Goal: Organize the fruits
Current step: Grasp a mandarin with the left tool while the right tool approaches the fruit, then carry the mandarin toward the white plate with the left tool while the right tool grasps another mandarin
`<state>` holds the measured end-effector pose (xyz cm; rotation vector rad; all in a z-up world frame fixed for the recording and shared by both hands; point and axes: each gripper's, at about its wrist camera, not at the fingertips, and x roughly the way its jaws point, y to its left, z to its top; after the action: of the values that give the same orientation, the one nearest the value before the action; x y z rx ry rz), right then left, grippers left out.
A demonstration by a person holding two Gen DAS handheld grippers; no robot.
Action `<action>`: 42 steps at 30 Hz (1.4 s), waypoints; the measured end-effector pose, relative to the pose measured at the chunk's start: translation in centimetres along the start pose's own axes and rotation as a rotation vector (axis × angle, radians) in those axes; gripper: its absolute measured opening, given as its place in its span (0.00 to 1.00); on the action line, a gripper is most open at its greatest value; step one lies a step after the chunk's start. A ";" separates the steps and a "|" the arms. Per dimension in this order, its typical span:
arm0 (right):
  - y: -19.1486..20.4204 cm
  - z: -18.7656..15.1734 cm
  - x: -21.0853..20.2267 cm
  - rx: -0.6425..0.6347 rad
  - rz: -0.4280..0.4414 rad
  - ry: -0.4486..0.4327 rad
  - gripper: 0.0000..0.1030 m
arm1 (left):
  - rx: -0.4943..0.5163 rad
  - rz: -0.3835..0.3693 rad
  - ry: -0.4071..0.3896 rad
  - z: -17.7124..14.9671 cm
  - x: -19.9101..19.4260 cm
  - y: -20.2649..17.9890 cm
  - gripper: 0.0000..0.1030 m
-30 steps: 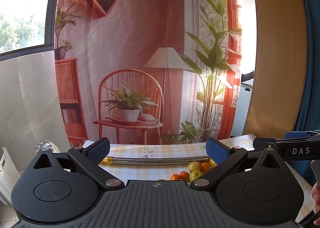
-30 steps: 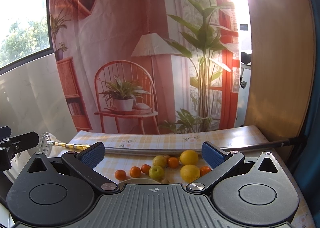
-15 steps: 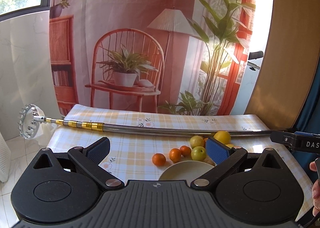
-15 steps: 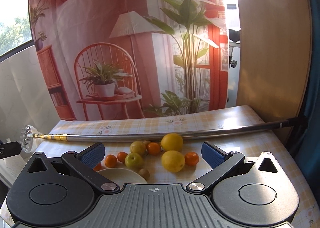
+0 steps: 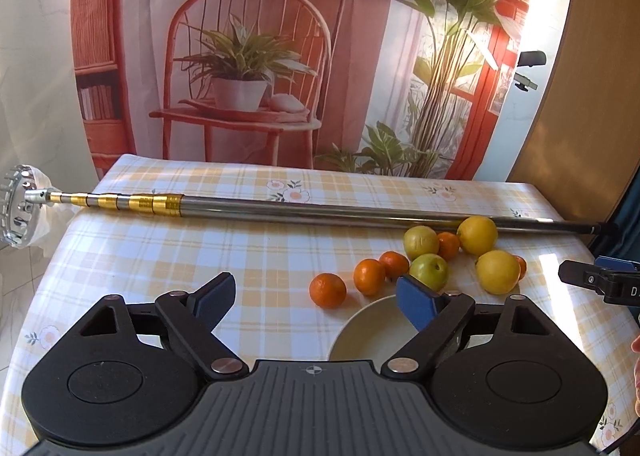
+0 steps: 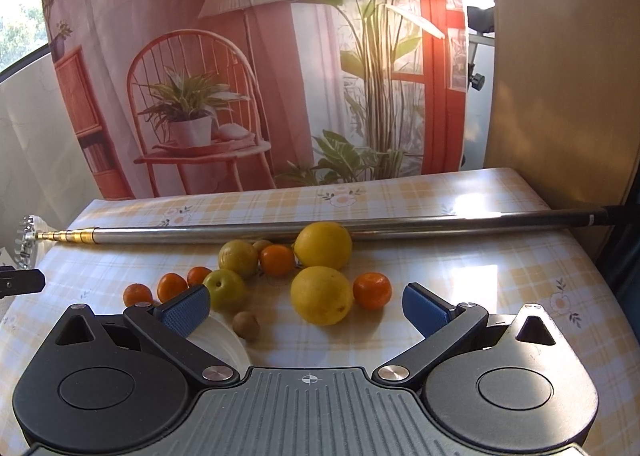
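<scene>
On a table (image 6: 500, 288) under a yellow checked cloth, a cluster of fruit lying right of centre, none of it on the cream plate (image 5: 372, 330) at the near edge. Two lemons (image 6: 322, 295) at the right of the cluster, one behind the other, with a tangerine (image 6: 372, 291) just right of the nearer one. Two green plums (image 6: 225, 289) and more tangerines trailing off leftward, the last tangerine (image 5: 327, 290) alone at the left end. Small brown fruit (image 6: 246, 324) just beside the plate rim. Long telescopic metal pole (image 5: 320, 210) across the far side, touching the farther lemon. Left gripper (image 5: 316, 296) raised over the near table, fingers spread wide, holding nothing. Right gripper (image 6: 306, 306) likewise wide and empty, facing the lemons. Sliver of a hand (image 5: 637, 348) at the right edge.
</scene>
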<state>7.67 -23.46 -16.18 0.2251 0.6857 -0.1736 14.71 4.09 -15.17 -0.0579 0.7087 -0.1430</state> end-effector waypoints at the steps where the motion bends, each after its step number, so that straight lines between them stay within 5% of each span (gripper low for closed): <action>1: 0.1 -0.1 0.5 -0.006 -0.009 0.005 0.99 | 0.000 -0.008 0.018 0.0 0.8 0.1 0.78; 7: -0.4 -0.3 2.5 -0.004 0.027 0.008 0.97 | 0.060 -0.042 0.057 -0.1 4.6 0.2 0.58; 25: -2.8 -1.4 5.0 0.084 0.035 0.029 0.89 | -0.035 -0.128 0.236 -0.4 14.1 1.4 0.44; 35: -3.3 -2.0 5.9 0.044 0.035 -0.032 0.86 | 0.009 -0.122 0.175 -0.5 12.9 1.1 0.36; 42: -4.2 -3.3 7.6 -0.018 -0.045 -0.126 0.69 | 0.003 -0.115 0.090 -0.4 9.3 0.8 0.36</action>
<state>10.49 -27.26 -24.20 0.1796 0.5670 -0.2224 21.54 3.44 -21.54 -0.0894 0.7948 -0.2583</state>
